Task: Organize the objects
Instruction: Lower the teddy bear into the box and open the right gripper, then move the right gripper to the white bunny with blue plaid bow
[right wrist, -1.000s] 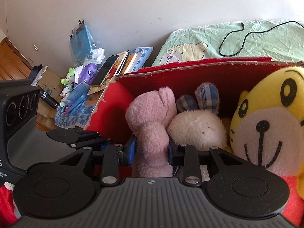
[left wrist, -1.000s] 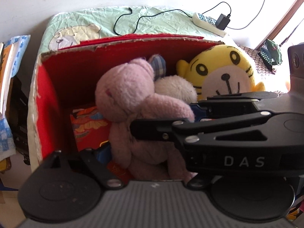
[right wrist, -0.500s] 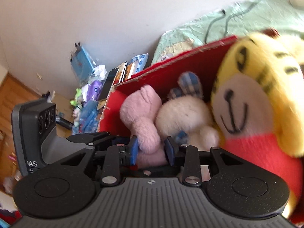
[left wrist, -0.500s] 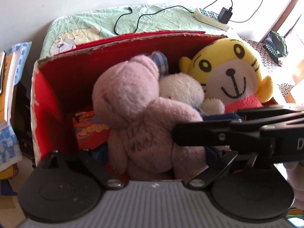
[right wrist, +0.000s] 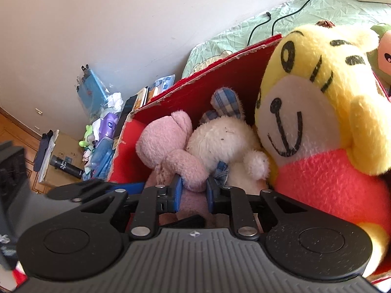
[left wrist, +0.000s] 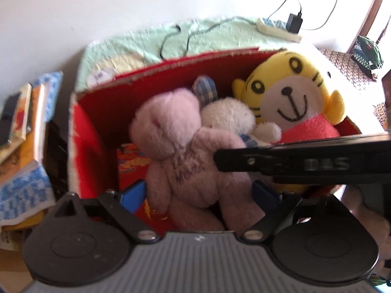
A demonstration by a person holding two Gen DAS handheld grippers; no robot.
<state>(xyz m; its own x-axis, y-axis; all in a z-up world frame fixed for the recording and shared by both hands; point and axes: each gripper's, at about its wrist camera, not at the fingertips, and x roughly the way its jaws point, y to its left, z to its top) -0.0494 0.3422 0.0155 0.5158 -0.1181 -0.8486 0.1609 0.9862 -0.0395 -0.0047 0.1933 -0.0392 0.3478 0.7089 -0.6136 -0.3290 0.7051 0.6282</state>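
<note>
A pink plush bear (left wrist: 171, 131) (right wrist: 166, 144) sits in a red cardboard box (left wrist: 88, 141) (right wrist: 220, 73), leaning against a white bunny (left wrist: 227, 114) (right wrist: 220, 141) with checked ears. A yellow tiger plush (left wrist: 288, 97) (right wrist: 312, 92) in a red top fills the box's right side. My right gripper (right wrist: 194, 193) is shut on the bear's arm, pink fur squeezed between its blue pads. In the left wrist view the right gripper (left wrist: 220, 157) reaches in from the right. My left gripper (left wrist: 199, 193) is open, its pads wide apart on either side of the bear's lower body.
A colourful printed packet (left wrist: 132, 161) lies in the box's left part. Behind the box is a bed with a green quilt, a power strip (left wrist: 278, 28) and a black cable. Books (left wrist: 22, 122) are stacked to the left. Toys and bags (right wrist: 97, 131) clutter the floor by the wall.
The right gripper's jaws have narrowed on the pink bear and it has swung right and tilted. Both cameras have drawn back, and more of the tiger shows.
</note>
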